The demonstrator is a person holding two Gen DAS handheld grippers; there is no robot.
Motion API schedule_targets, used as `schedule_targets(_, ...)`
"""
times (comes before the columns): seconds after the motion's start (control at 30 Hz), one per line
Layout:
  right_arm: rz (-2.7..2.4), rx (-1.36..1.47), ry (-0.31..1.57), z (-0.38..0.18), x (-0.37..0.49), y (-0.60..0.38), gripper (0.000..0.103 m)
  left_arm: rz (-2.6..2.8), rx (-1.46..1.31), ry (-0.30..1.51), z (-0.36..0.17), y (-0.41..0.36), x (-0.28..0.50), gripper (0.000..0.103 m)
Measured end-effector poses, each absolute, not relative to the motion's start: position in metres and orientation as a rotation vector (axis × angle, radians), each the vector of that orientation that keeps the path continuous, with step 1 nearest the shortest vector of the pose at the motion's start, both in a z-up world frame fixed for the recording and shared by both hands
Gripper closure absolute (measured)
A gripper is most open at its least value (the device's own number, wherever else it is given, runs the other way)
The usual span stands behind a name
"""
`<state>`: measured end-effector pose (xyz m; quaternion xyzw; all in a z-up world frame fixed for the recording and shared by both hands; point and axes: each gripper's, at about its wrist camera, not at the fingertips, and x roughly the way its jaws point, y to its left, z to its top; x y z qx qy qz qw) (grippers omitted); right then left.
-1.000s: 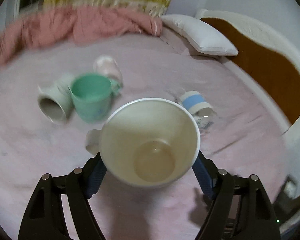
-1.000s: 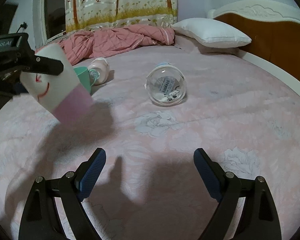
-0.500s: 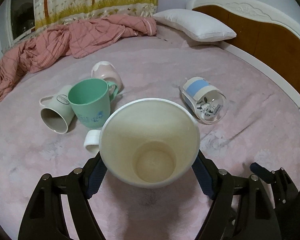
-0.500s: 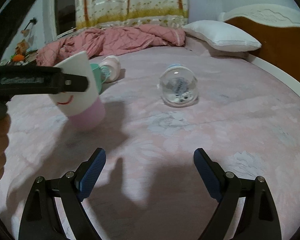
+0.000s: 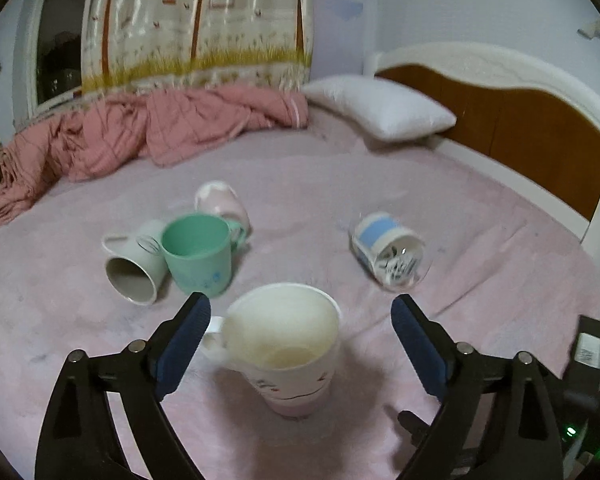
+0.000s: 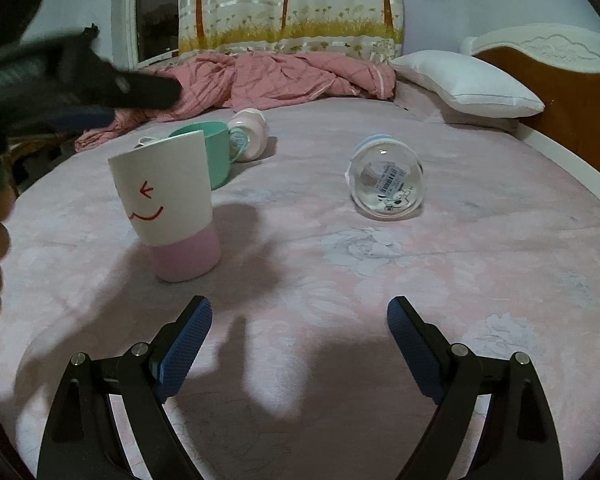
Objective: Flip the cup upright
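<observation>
A white mug with a pink base and a red smiley face (image 5: 286,348) (image 6: 172,208) stands upright on the pink bed. My left gripper (image 5: 298,334) is open, its fingers apart on either side of the mug and clear of it. In the right wrist view the left gripper shows as a blurred dark shape (image 6: 100,84) above and left of the mug. My right gripper (image 6: 300,344) is open and empty, low over the sheet in front of the mug. A clear glass cup with a blue band (image 5: 390,250) (image 6: 386,178) lies on its side.
A green mug (image 5: 198,254) (image 6: 214,148) stands upright. A grey mug (image 5: 136,262) lies on its side beside it. A pale pink cup (image 5: 222,202) (image 6: 250,132) lies behind them. A pink quilt (image 5: 140,132), a white pillow (image 5: 384,108) and a wooden headboard (image 5: 520,124) border the bed.
The left gripper set the white mug down upright, opened and drew back and up from it. The right gripper stayed open and moved little.
</observation>
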<state>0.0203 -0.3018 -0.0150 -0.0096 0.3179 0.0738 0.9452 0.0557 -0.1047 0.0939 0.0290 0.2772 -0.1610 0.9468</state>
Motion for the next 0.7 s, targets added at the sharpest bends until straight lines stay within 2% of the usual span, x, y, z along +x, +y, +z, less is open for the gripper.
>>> schedule_targets(0.13, 0.16, -0.025, 0.64, -0.015, 0.02, -0.301, 0.012, -0.264, 0.091, 0.479, 0.103, -0.087, 0.034, 0.0)
schedule_targets(0.23, 0.172, -0.038, 0.634, -0.014, 0.02, -0.298, 0.012, -0.199, 0.111, 0.446, 0.092, -0.068, 0.018, 0.0)
schedule_targets(0.7, 0.219, -0.104, 0.615, -0.014, 0.016, -0.281, 0.012, -0.137, -0.007, 0.537, -0.004, -0.006, 0.005, 0.0)
